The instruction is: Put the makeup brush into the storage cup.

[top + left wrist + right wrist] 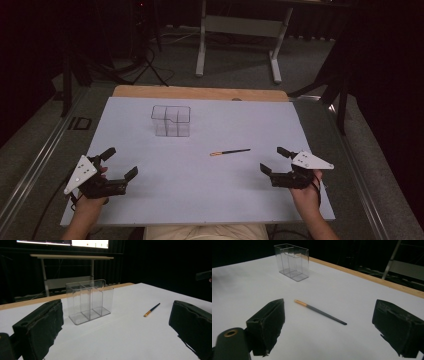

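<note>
A clear plastic organiser (171, 120) with several compartments stands upright on the white table sheet (210, 200), left of centre toward the back. A thin dark brush with a gold ferrule (230, 152) lies flat right of centre. My left gripper (120, 162) rests at the front left, open and empty; its view looks across at the organiser (88, 301) and the brush (151, 309). My right gripper (274, 160) sits at the front right, open and empty, with the brush (320, 312) lying on the sheet a short way ahead of its jaws and the organiser (291, 261) farther off.
A wooden table edge (200, 92) shows beyond the white sheet. Behind it on the floor stands a white desk frame (240, 35), with dark stands and cables at the left. The sheet is bare between the grippers.
</note>
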{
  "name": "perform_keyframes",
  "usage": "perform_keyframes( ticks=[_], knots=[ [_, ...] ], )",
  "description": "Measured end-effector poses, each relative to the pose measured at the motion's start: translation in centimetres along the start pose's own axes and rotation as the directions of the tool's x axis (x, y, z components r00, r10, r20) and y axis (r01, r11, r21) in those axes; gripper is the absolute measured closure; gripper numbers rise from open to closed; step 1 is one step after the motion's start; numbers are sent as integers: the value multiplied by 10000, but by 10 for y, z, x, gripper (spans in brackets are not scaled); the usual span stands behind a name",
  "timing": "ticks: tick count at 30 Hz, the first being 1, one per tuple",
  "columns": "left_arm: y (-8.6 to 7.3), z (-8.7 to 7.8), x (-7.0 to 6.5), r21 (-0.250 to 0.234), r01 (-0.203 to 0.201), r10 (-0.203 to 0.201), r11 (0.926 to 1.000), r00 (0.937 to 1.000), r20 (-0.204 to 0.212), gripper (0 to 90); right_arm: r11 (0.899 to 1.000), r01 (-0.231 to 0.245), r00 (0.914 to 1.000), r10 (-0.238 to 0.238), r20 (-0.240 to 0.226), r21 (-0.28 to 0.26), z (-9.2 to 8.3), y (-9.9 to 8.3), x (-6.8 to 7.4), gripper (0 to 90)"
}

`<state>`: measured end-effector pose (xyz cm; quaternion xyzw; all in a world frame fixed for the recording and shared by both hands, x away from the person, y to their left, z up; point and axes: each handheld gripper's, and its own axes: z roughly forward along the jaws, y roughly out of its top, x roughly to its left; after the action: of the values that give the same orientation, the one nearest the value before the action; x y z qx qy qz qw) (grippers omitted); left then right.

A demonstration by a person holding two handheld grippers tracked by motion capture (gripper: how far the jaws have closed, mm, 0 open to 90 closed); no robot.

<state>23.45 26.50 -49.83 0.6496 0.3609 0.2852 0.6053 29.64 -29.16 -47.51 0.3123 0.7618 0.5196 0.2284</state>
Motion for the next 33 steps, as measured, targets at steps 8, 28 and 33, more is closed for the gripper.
perform_keyframes(
  ticks=[8,28,33],
  knots=[
    [2,0,-1,-234,24,-21,9997,9999,119,4,9998,-113,9997,116,-219,149,-1,2,2,112],
    [5,-3,-7,-447,-24,35,9990,9997,237,4,9977,-210,9992,187,364,640,8,5,6,91],
    [5,-2,-7,-369,-85,96,9993,9995,291,4,9835,-1164,9898,1033,979,1388,14,-2,-5,90]
  ],
)
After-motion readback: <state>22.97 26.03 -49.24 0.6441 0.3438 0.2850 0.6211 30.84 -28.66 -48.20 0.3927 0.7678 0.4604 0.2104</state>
